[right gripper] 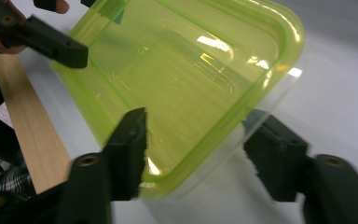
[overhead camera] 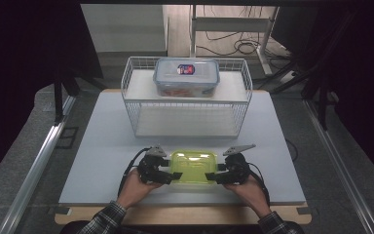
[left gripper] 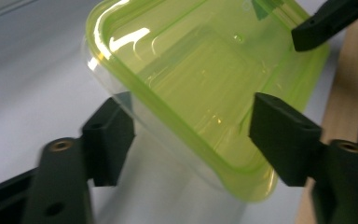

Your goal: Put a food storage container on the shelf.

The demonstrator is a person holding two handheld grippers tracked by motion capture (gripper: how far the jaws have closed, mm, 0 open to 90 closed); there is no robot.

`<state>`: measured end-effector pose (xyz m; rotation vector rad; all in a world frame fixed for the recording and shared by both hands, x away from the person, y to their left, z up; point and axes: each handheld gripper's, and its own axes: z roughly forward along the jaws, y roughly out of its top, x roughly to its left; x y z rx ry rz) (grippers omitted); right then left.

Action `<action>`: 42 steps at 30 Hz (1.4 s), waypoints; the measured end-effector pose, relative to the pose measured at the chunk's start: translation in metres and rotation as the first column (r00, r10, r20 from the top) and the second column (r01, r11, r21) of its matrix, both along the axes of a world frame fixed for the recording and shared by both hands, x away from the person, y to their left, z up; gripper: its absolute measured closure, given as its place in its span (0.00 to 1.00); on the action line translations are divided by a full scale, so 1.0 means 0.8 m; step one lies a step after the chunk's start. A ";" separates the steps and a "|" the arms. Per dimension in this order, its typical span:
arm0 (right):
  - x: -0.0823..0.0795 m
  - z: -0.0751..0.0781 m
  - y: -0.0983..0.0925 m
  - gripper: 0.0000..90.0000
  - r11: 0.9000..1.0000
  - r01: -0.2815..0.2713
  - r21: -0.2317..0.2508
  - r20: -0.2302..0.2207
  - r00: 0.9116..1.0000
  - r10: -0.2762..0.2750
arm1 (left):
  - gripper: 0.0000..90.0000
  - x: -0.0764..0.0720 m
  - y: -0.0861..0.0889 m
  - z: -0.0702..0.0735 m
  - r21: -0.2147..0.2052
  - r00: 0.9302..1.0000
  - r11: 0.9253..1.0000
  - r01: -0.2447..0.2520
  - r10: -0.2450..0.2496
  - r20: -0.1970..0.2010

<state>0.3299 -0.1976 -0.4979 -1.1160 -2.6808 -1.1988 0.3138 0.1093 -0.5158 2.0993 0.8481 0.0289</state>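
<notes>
A white table (overhead camera: pixel 102 146) carries a wire basket (overhead camera: pixel 137 105) at its far middle, with a clear lidded box (overhead camera: pixel 186 77) on its raised shelf. At the near middle sits a green-lidded container (overhead camera: pixel 193 167). The left gripper (overhead camera: pixel 168 176) and right gripper (overhead camera: pixel 213 178) bracket its ends, jaws half open; one pad of each seems to touch the container, though blur leaves a firm grip uncertain.

Lab: floor cables (overhead camera: pixel 233 46), curtained test table (overhead camera: pixel 102 146)
</notes>
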 end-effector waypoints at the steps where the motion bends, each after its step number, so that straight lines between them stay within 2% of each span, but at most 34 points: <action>1: 0.000 0.000 -0.003 0.54 1.000 0.005 0.011 -0.010 1.000 -0.005 | 0.46 -0.001 0.002 0.000 -0.006 1.000 1.000 -0.002 0.002 -0.003; 4: 0.000 -0.002 -0.010 0.65 0.998 0.024 0.051 -0.046 0.999 -0.021 | 0.52 -0.004 0.005 0.000 -0.018 1.000 1.000 -0.010 0.010 -0.013; 7: 0.001 0.000 -0.017 0.74 0.996 0.044 0.073 -0.047 0.998 -0.041 | 0.66 -0.007 0.008 0.003 -0.034 0.999 0.999 -0.035 0.035 -0.009; 10: 0.000 0.003 -0.018 0.78 0.995 0.067 0.077 -0.045 0.997 -0.063 | 0.70 -0.006 0.007 0.003 -0.041 0.998 0.997 -0.059 0.058 -0.020; 11: 0.000 0.003 -0.017 0.80 0.994 0.079 0.075 -0.042 0.996 -0.076 | 0.72 -0.006 0.006 0.003 -0.032 0.997 0.997 -0.070 0.069 -0.021; 13: -0.002 0.004 -0.016 0.88 0.994 0.088 0.058 -0.009 0.996 -0.088 | 0.82 -0.007 0.002 0.001 0.036 0.995 0.995 -0.095 0.095 0.000; 14: -0.003 0.005 -0.014 0.88 0.995 0.091 0.050 0.008 0.996 -0.091 | 0.84 -0.007 0.000 -0.002 0.047 0.995 0.994 -0.103 0.103 0.001; 16: -0.007 0.006 -0.010 0.89 0.995 0.102 0.016 0.042 0.994 -0.103 | 0.86 -0.004 0.001 -0.004 0.024 0.992 0.992 -0.126 0.126 -0.023; 17: -0.008 0.007 -0.010 0.89 0.994 0.107 0.016 0.052 0.993 -0.108 | 0.87 -0.003 0.002 -0.003 0.009 0.991 0.991 -0.134 0.134 -0.027; 20: -0.009 0.009 -0.011 0.89 0.992 0.122 0.040 0.070 0.990 -0.125 | 0.89 -0.003 0.007 0.002 -0.051 0.987 0.986 -0.158 0.156 -0.041; 21: -0.009 0.010 -0.012 0.89 0.991 0.124 0.052 0.072 0.989 -0.128 | 0.89 -0.004 0.008 0.004 -0.059 0.987 0.985 -0.160 0.159 -0.033; 23: -0.009 0.013 -0.012 0.89 0.990 0.126 0.069 0.075 0.989 -0.131 | 0.89 -0.005 0.008 0.007 -0.055 0.987 0.985 -0.162 0.161 -0.022; 30: -0.011 0.016 -0.011 0.90 0.989 0.125 0.081 0.101 0.986 -0.133 | 0.89 -0.008 0.011 0.013 -0.071 0.986 0.984 -0.165 0.166 -0.002; 35: -0.011 0.020 -0.011 0.90 0.988 0.121 0.098 0.116 0.984 -0.132 | 0.89 -0.007 0.015 0.016 -0.085 0.987 0.983 -0.162 0.162 0.000; 40: -0.012 0.026 -0.010 0.90 0.988 0.116 0.106 0.131 0.983 -0.130 | 0.88 -0.007 0.020 0.018 -0.107 0.989 0.984 -0.144 0.146 0.014; 42: -0.012 0.029 -0.011 0.90 0.985 0.114 0.128 0.123 0.984 -0.130 | 0.86 -0.007 0.022 0.019 -0.121 0.991 0.984 -0.133 0.136 0.019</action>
